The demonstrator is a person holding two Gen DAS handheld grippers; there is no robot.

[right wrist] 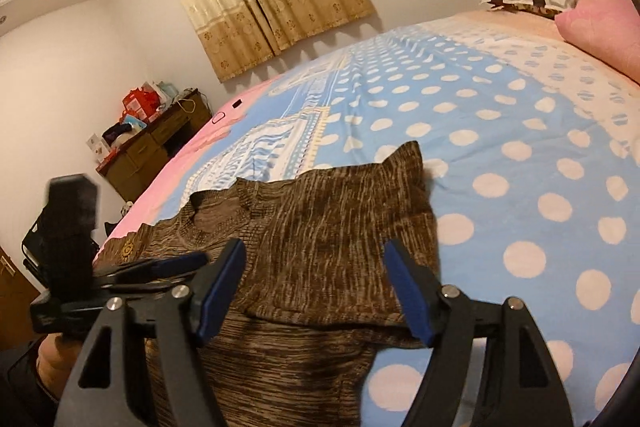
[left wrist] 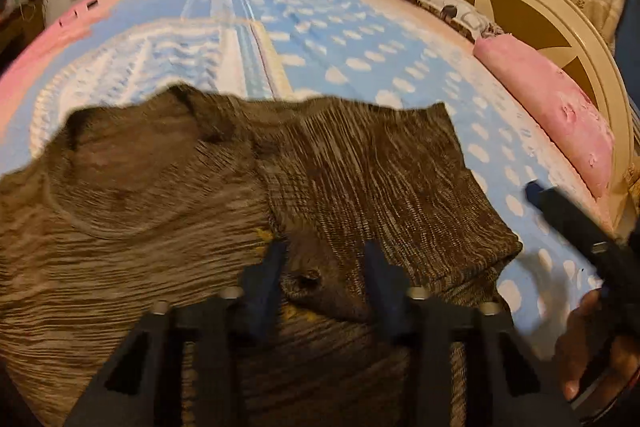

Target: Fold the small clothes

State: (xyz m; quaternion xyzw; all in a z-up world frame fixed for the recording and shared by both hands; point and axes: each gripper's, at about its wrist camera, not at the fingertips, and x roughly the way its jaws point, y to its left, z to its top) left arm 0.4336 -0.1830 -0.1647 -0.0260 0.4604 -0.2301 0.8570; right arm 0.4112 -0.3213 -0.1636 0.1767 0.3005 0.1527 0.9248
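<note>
While both sets of tongs, left (left wrist: pixel 326 255) and right (right wrist: pixel 314 287), hover spread apart, a brown knitted sweater (right wrist: pixel 320 235) lies on the polka-dot blue bed (right wrist: pixel 500 147), 1 sleeve folded in.

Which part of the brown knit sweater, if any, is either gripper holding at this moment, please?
Nothing is held. The left gripper and right gripper both hover open over the brown knit sweater, whose sleeve is folded across it.

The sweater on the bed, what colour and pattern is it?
The sweater is brown with a light marled streak knit, clearest in the right wrist view.
</note>
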